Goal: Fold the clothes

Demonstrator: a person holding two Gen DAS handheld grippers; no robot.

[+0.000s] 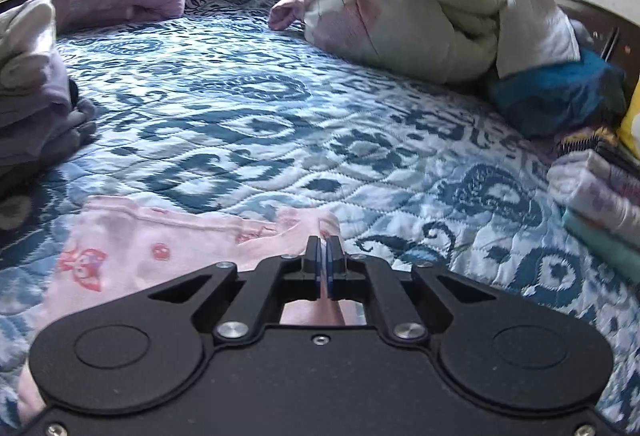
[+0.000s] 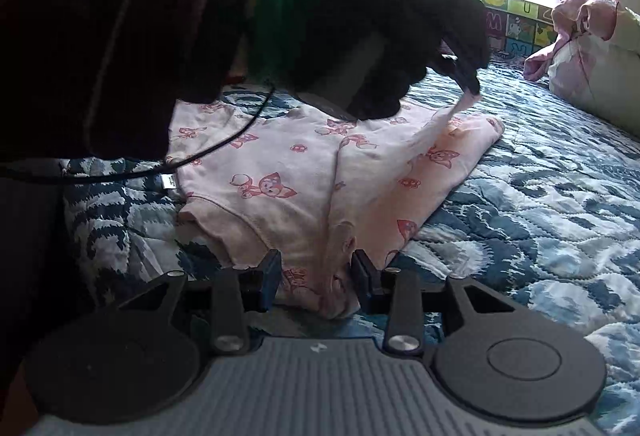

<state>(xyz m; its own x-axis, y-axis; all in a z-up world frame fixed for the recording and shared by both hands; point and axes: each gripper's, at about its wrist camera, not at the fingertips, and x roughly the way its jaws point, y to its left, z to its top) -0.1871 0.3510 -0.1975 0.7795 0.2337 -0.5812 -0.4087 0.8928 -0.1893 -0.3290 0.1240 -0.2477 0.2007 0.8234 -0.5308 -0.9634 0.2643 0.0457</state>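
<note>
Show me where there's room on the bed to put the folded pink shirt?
The widest bare patch of quilt lies mid-bed, between the pink garment and the bundled comforter. It is crowded on the left by the stacked clothes and at the right edge by folded clothes and a blue bundle.

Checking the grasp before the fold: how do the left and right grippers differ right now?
The left gripper is shut, its fingers pinching an edge of the pink garment and lifting it; the right gripper is open, its fingers straddling a bunched fold low on the bed. Both are at the same garment.
</note>
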